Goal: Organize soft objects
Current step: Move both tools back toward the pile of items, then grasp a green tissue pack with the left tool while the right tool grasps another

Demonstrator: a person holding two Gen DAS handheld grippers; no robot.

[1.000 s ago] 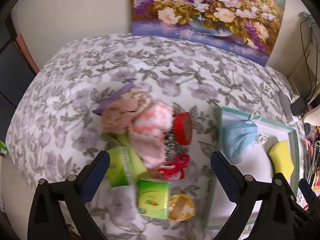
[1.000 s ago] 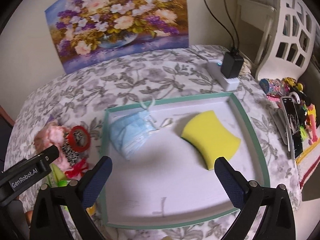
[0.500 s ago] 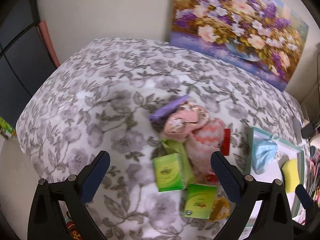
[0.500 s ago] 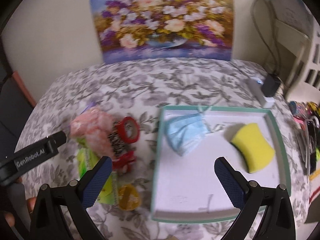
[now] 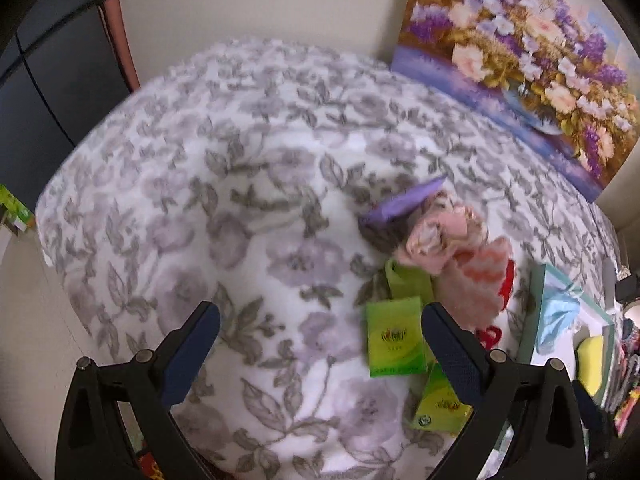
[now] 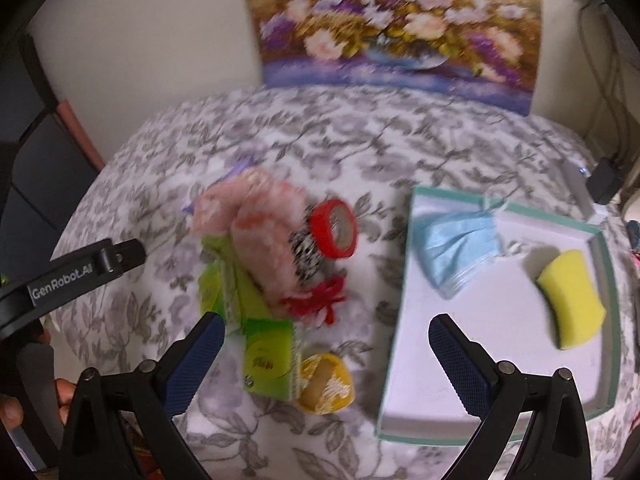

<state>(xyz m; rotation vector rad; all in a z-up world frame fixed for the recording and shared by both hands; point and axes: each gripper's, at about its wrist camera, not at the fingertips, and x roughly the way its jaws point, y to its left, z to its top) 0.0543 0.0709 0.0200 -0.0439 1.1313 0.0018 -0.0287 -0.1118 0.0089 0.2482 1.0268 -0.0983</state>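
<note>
A heap of items lies on the flowered tablecloth: a pink fluffy cloth [image 6: 264, 232], a peach cloth [image 5: 440, 240], green tissue packs [image 6: 270, 356], a red tape roll [image 6: 336, 228], a red bow [image 6: 316, 304] and a yellow roll [image 6: 326, 382]. A white tray with a green rim [image 6: 400, 300] holds a blue face mask [image 6: 456, 248] and a yellow sponge [image 6: 572, 300]. My right gripper [image 6: 326, 332] hangs open above the gap between heap and tray. Left of the heap, my left gripper [image 5: 320, 320] stands open over bare cloth; nothing is between its fingers.
A flower painting [image 6: 396, 24] leans on the wall at the back. A charger and white power strip [image 6: 600, 188] lie behind the tray. Small colourful items [image 5: 628, 380] sit at the far right edge. The table's left edge [image 5: 52, 240] drops off to the floor.
Both grippers have swung left: the right view now centres on the heap instead of the tray, and the left view has moved off the heap onto bare tablecloth. No object has moved.
</note>
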